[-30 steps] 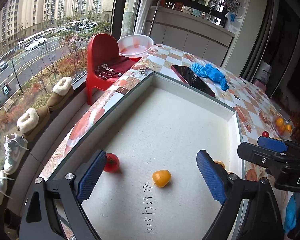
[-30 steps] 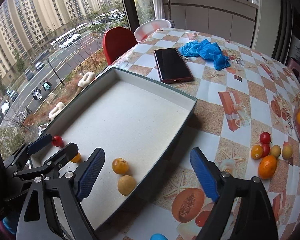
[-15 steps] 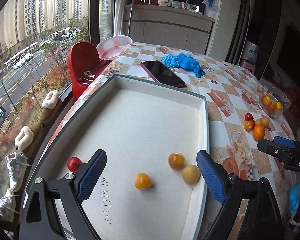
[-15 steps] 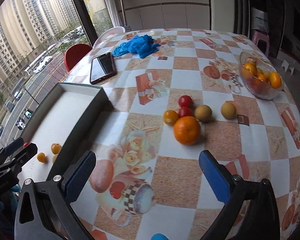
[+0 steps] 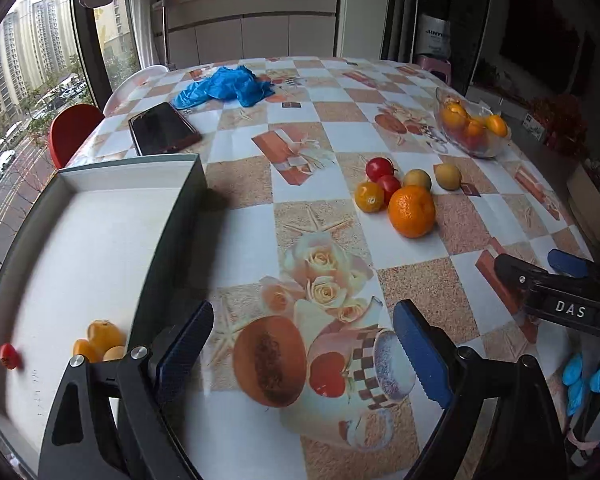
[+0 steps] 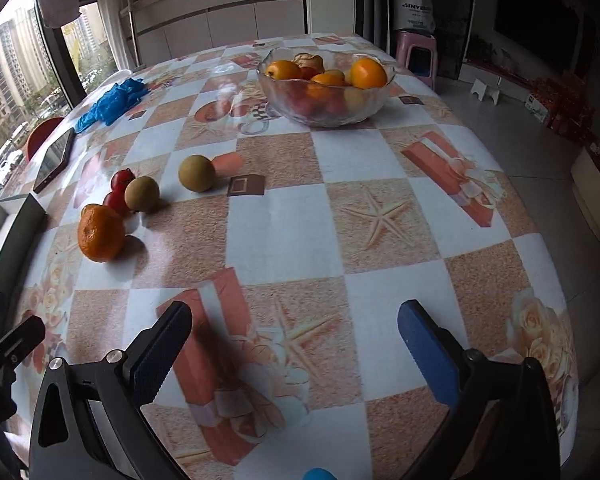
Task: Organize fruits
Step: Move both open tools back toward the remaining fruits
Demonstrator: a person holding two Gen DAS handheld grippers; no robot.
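I am holding the left gripper (image 5: 302, 350) spread and empty above the patterned checkered tablecloth (image 5: 324, 236), just beside the shallow grey-walled white tray (image 5: 80, 240), where three small orange fruits (image 5: 100, 340) and one red cherry tomato (image 5: 9, 356) are lying. The right gripper (image 6: 292, 344) is likewise spread, pinching nothing, facing the loose cluster: a large orange mandarin (image 6: 100, 233), two red tomatoes (image 6: 122, 179) and two tan round fruits (image 6: 196, 173), probably next for the tray. A clear glass fruit bowl (image 6: 326, 88), black phone (image 5: 162, 127) and crumpled blue gloves (image 5: 224, 87) are sitting beyond, none blocking the reach
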